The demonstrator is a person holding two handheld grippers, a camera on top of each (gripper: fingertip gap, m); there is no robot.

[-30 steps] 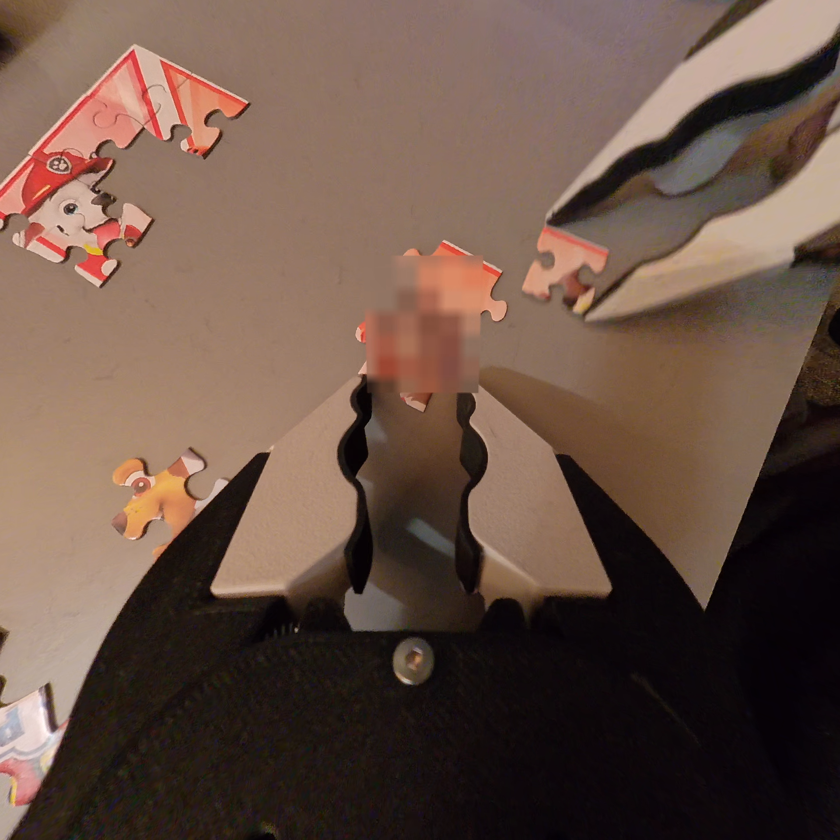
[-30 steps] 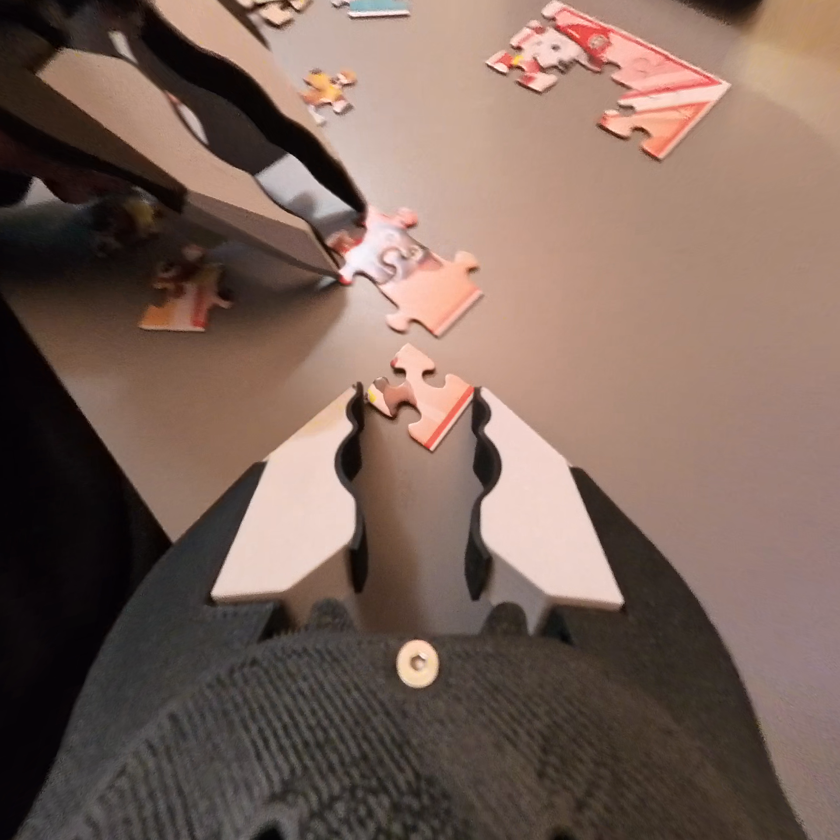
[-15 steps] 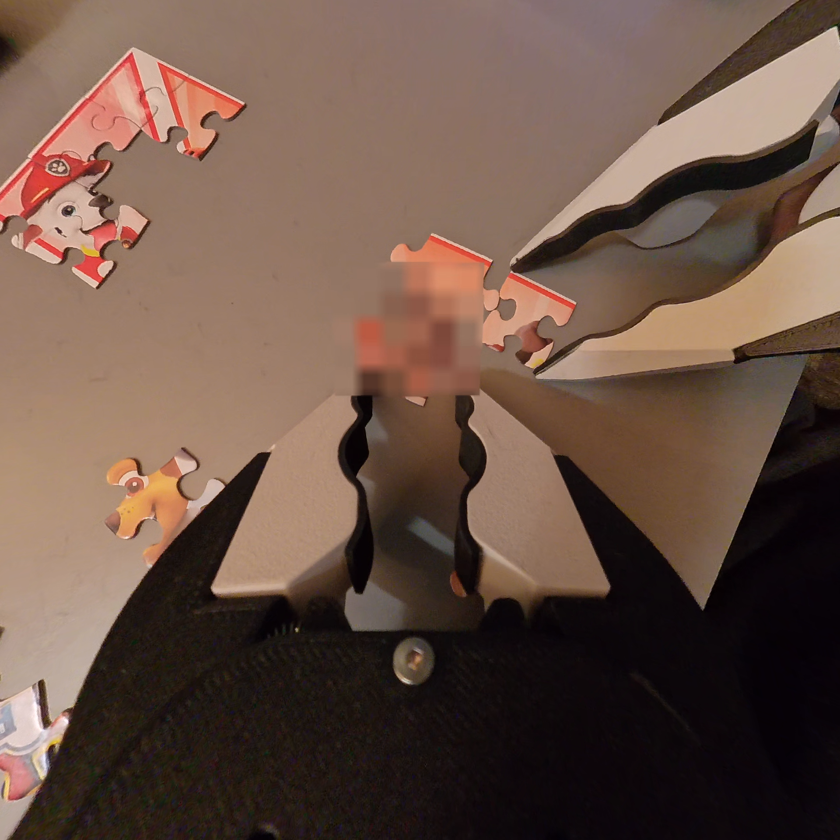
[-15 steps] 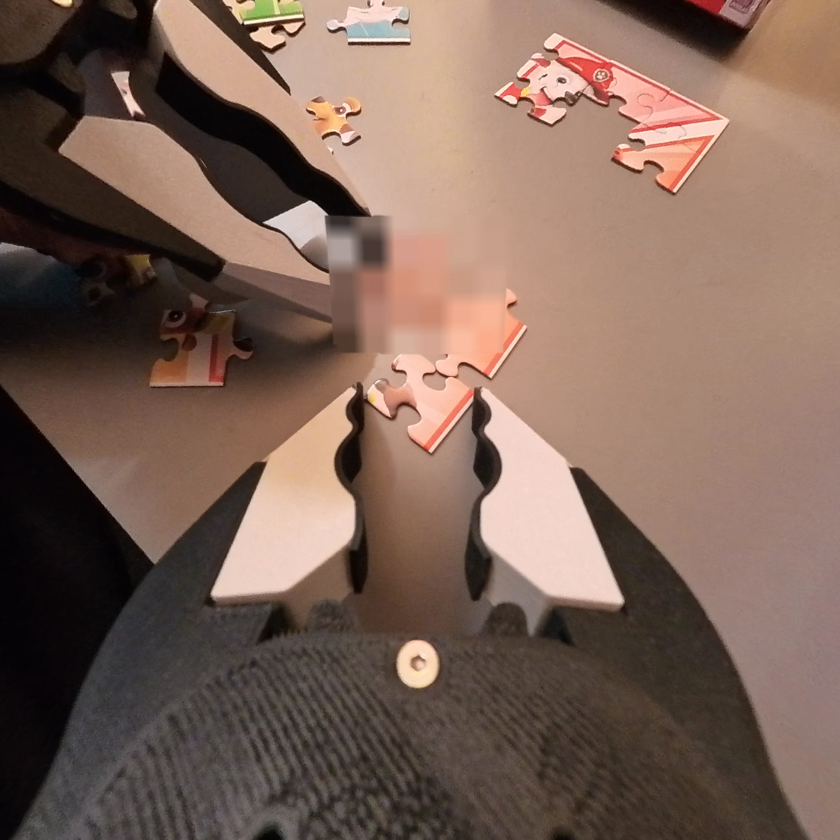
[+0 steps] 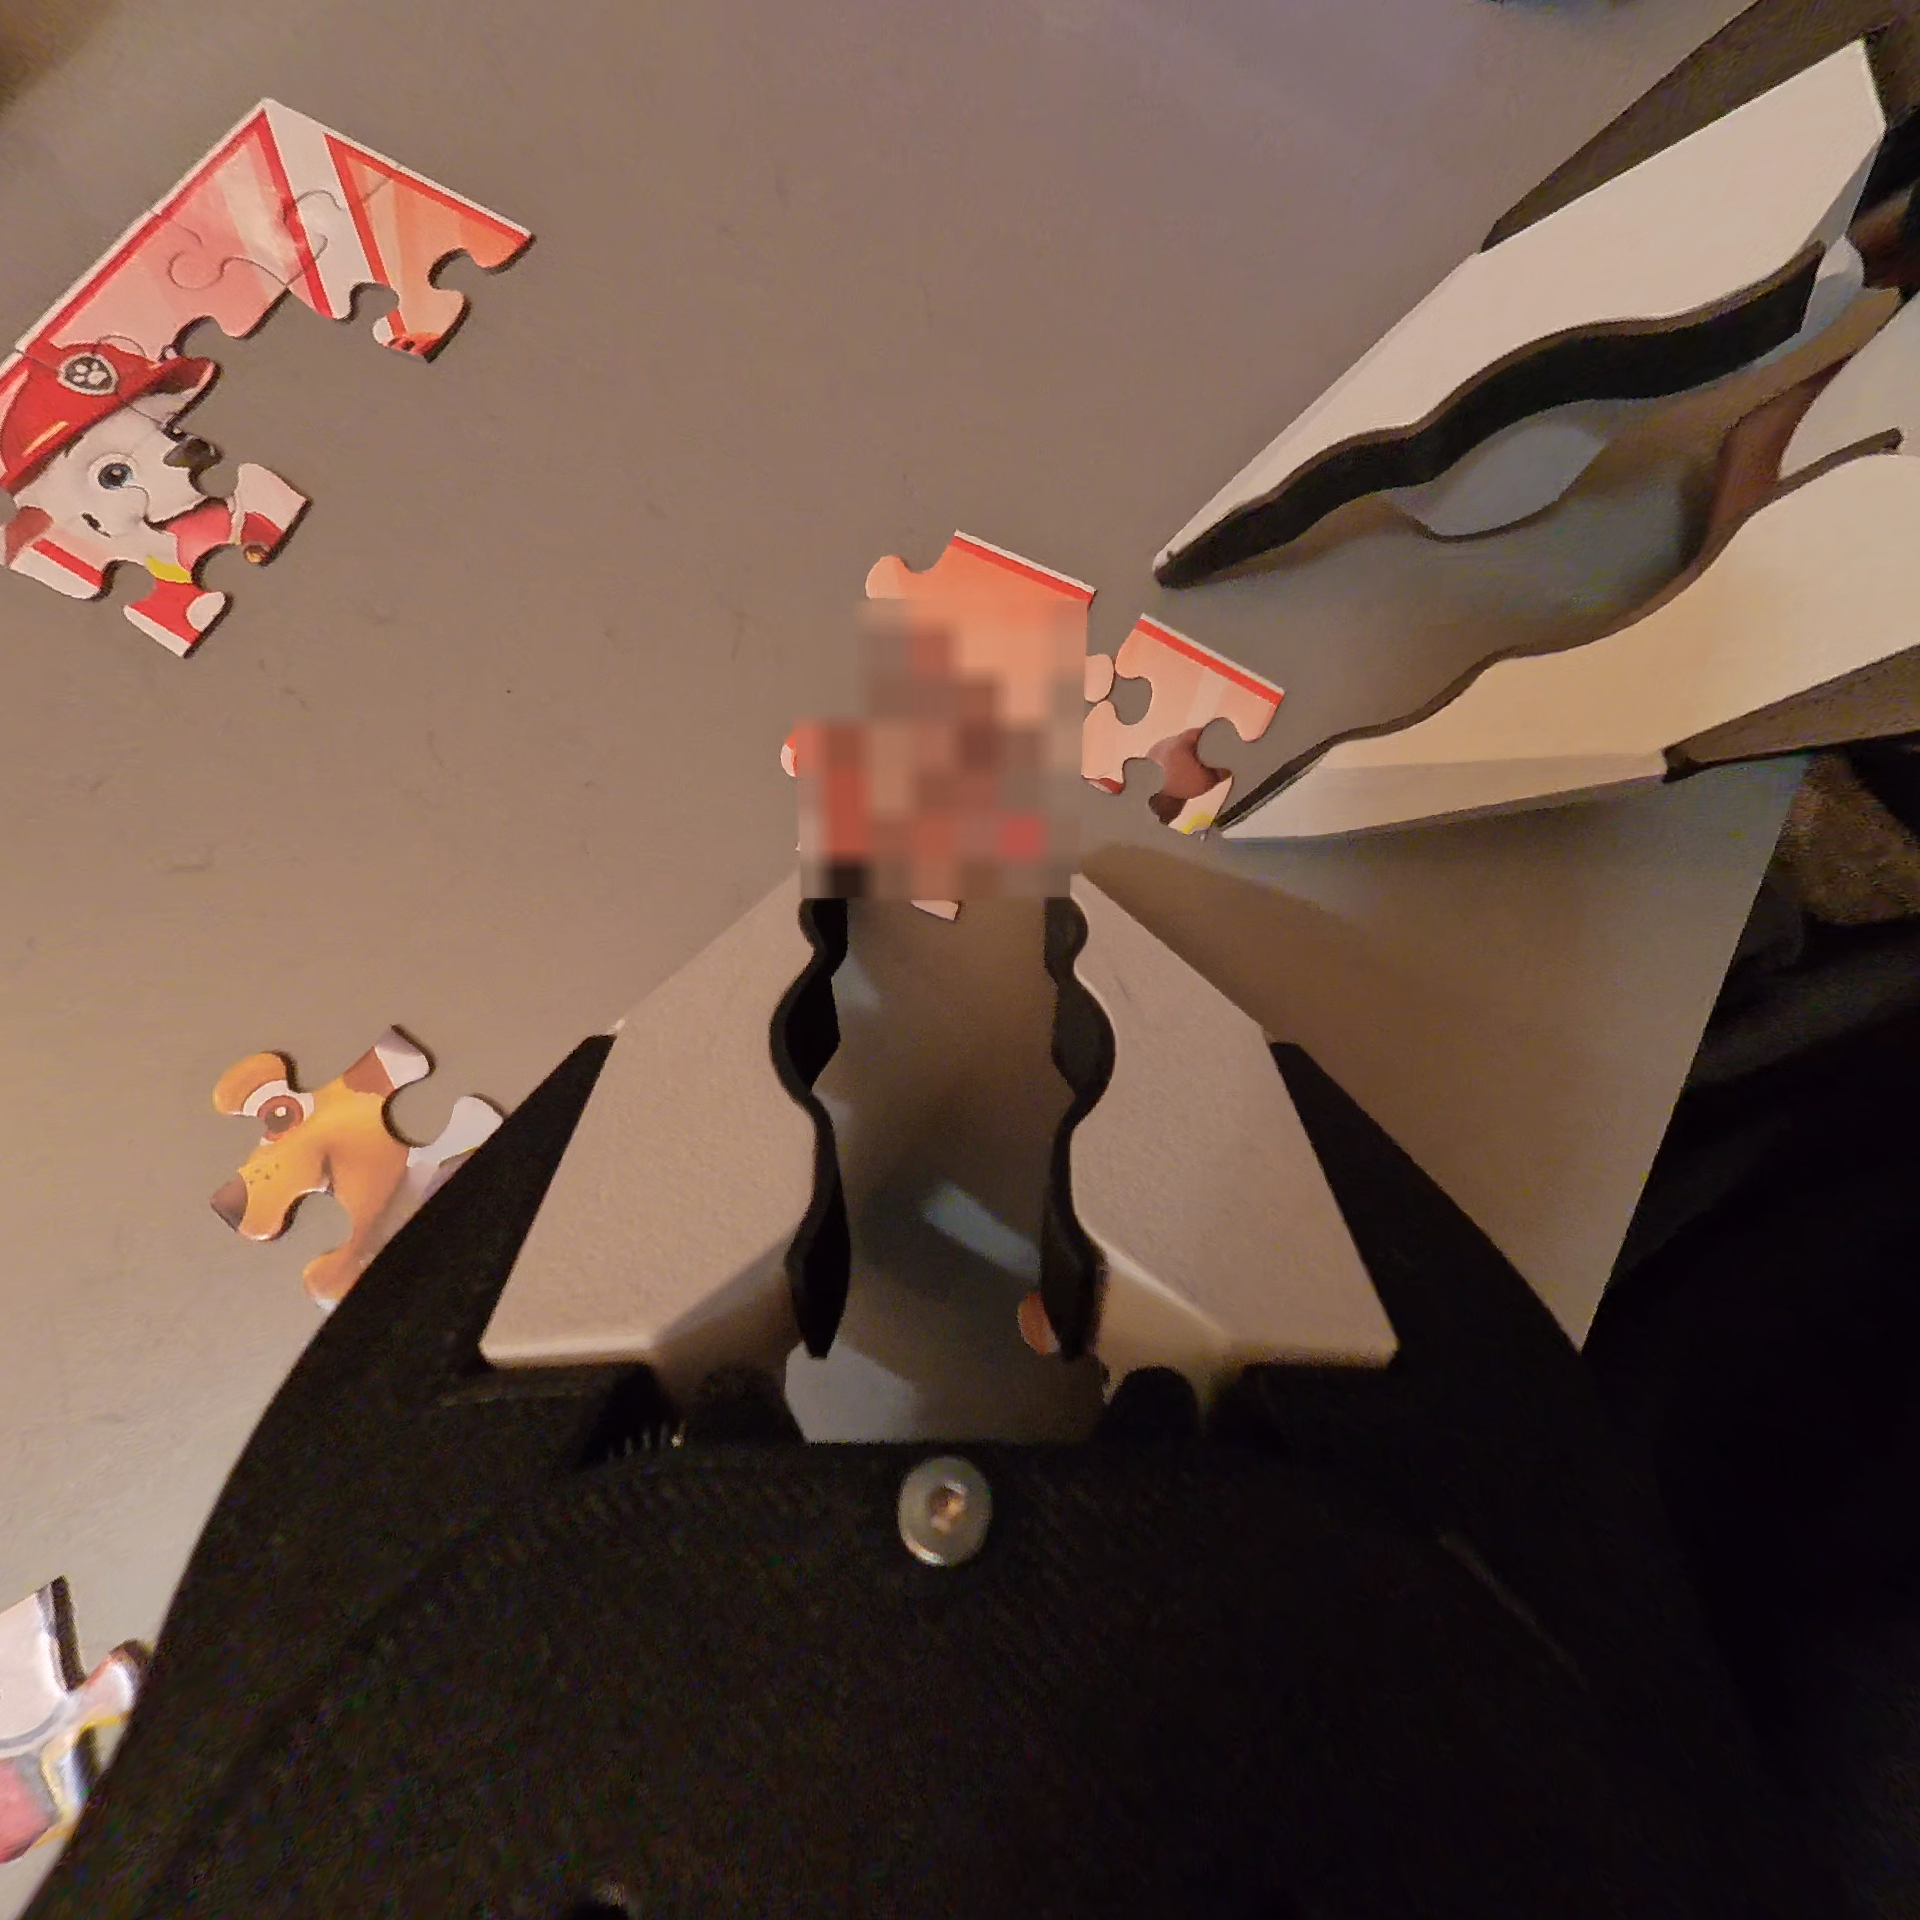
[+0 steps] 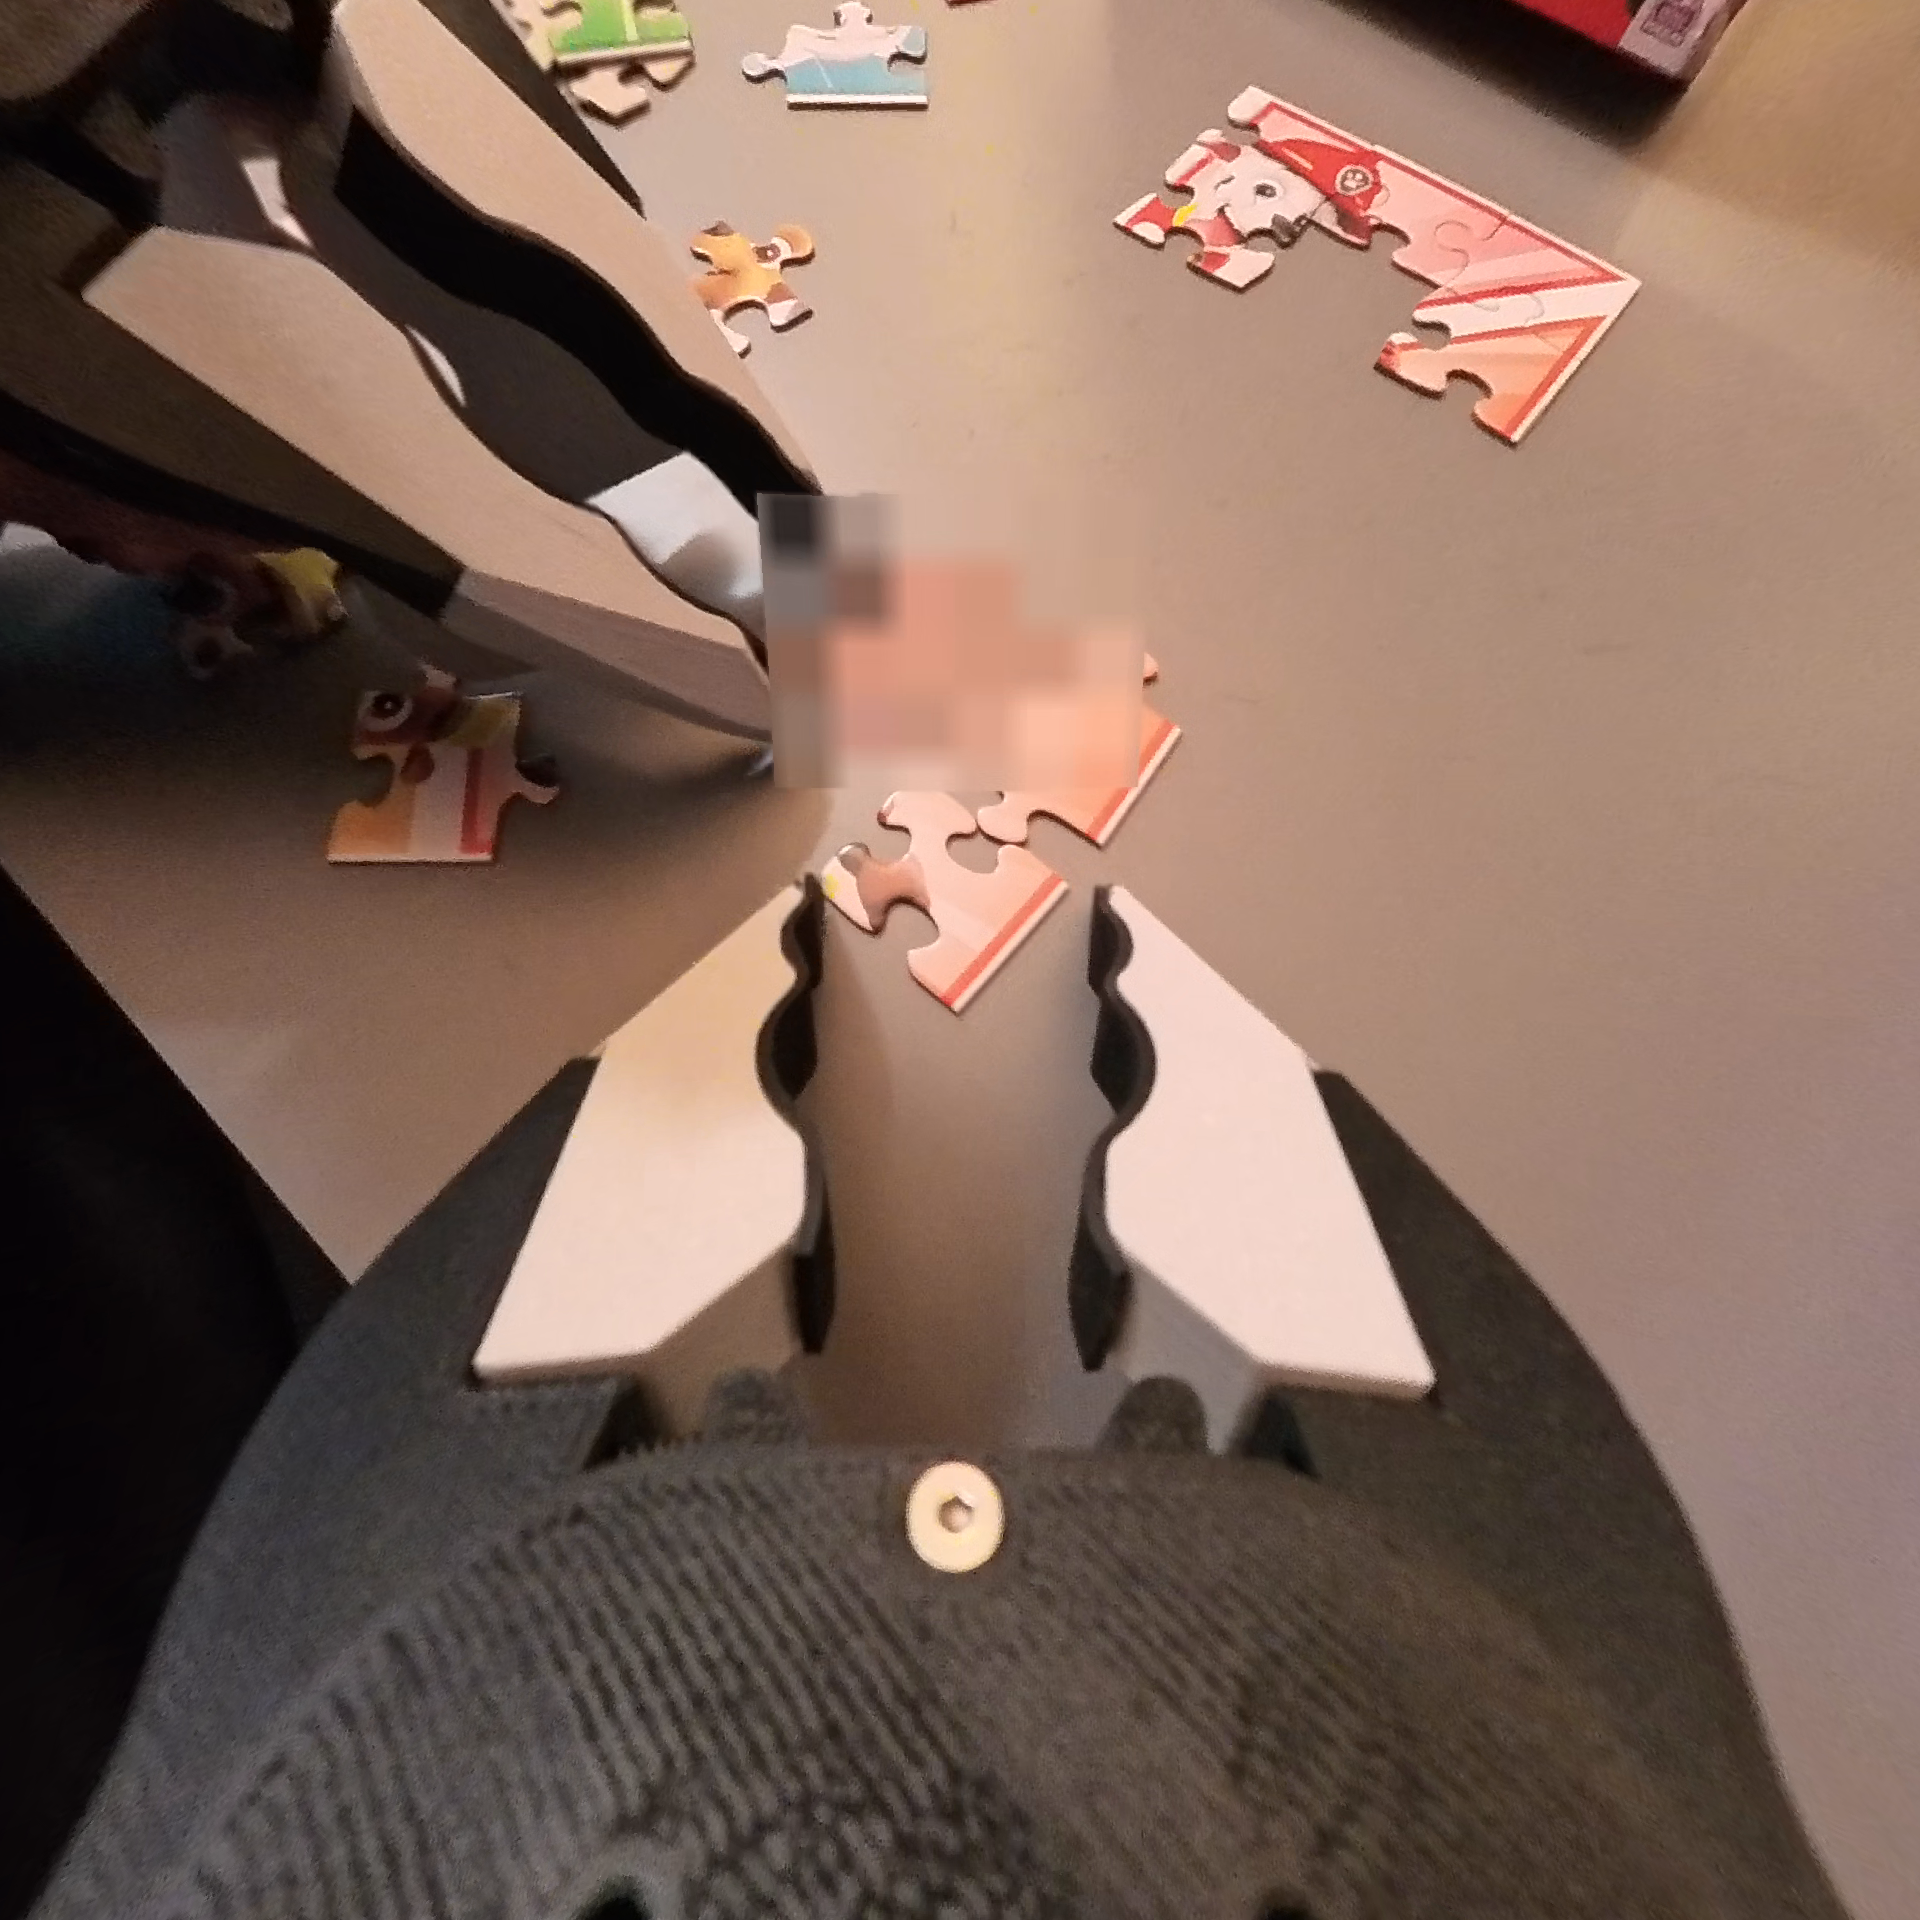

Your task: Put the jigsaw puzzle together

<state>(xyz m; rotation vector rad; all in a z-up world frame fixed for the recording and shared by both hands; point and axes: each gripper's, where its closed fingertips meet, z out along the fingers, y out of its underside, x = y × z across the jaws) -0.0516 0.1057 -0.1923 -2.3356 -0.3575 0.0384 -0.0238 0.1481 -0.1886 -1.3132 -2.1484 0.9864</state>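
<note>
Grey table (image 5: pixel 623 727): both fingers spread, empty; mosaic hides the left gripper's (image 5: pixel 940 909) tips.

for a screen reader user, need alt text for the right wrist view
The right gripper, jaws open and holding nothing, hovers at a pink puzzle piece lying on a grey table, while the left gripper reaches in from the left.

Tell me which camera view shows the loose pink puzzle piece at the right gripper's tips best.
The right wrist view: the pink puzzle piece lies flat on the table, whole and unobstructed, between the open right gripper fingertips, its tab meeting the joined pieces. The left wrist view shows that piece farther off and smaller, beside a mosaic patch.
</note>
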